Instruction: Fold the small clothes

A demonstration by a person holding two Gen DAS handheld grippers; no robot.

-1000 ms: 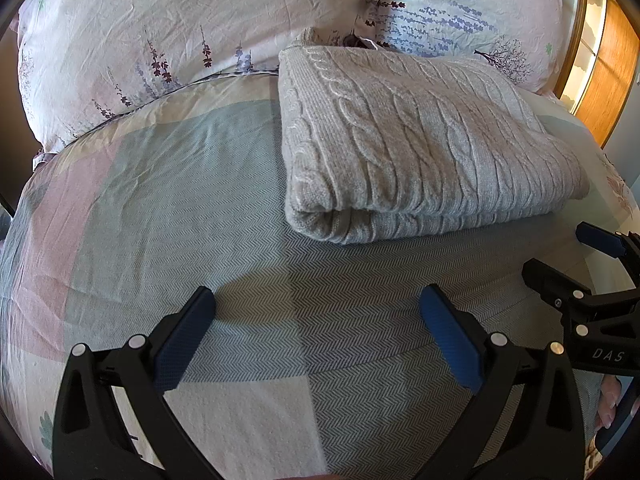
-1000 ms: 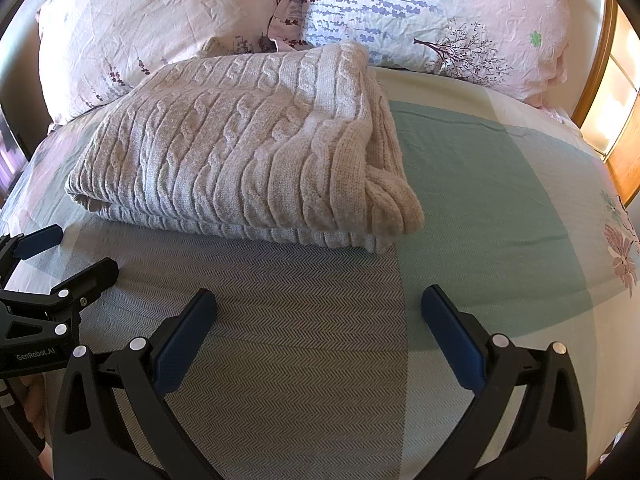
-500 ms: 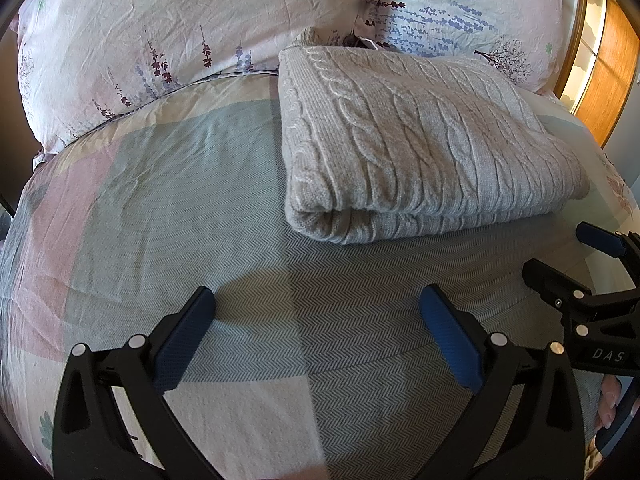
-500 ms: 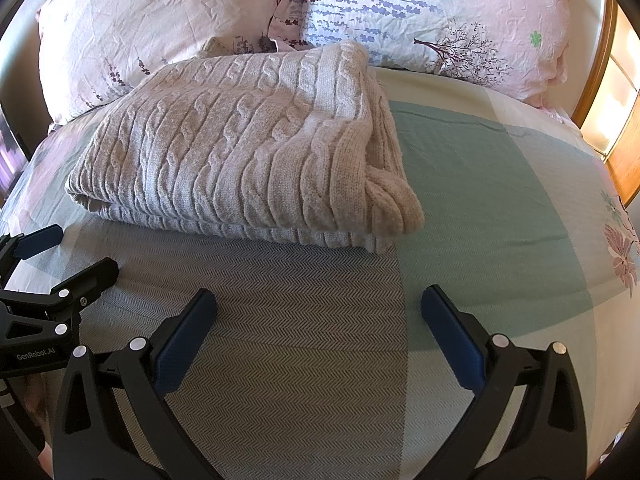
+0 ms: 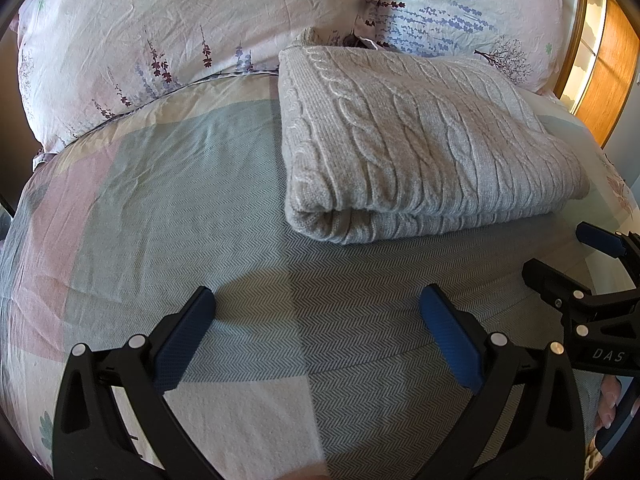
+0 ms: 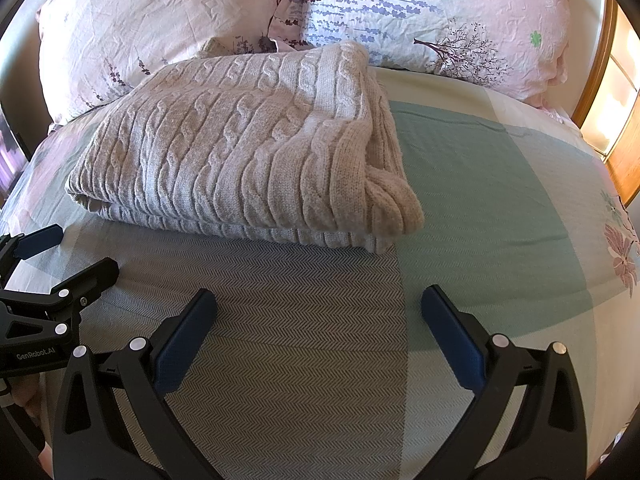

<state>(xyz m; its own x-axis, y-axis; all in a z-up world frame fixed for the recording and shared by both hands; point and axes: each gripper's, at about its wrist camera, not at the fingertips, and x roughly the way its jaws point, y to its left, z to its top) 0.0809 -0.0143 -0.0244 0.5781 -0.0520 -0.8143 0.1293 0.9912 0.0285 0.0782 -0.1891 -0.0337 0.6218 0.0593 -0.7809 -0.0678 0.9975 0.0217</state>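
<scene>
A beige cable-knit sweater [image 5: 416, 148] lies folded into a thick rectangle on the bed, in front of the pillows; it also shows in the right wrist view [image 6: 248, 152]. My left gripper [image 5: 316, 300] is open and empty, held above the bedsheet a little short of the sweater's near edge. My right gripper [image 6: 318, 300] is open and empty, likewise short of the sweater. Each gripper shows at the side of the other's view: the right gripper [image 5: 560, 256] and the left gripper [image 6: 72, 252].
A patchwork bedsheet [image 5: 160, 200] in green, pink and grey covers the bed. Two floral pillows [image 5: 160, 32] [image 6: 432, 16] lie behind the sweater. A wooden headboard and lit shelf [image 6: 612, 92] stand at the right.
</scene>
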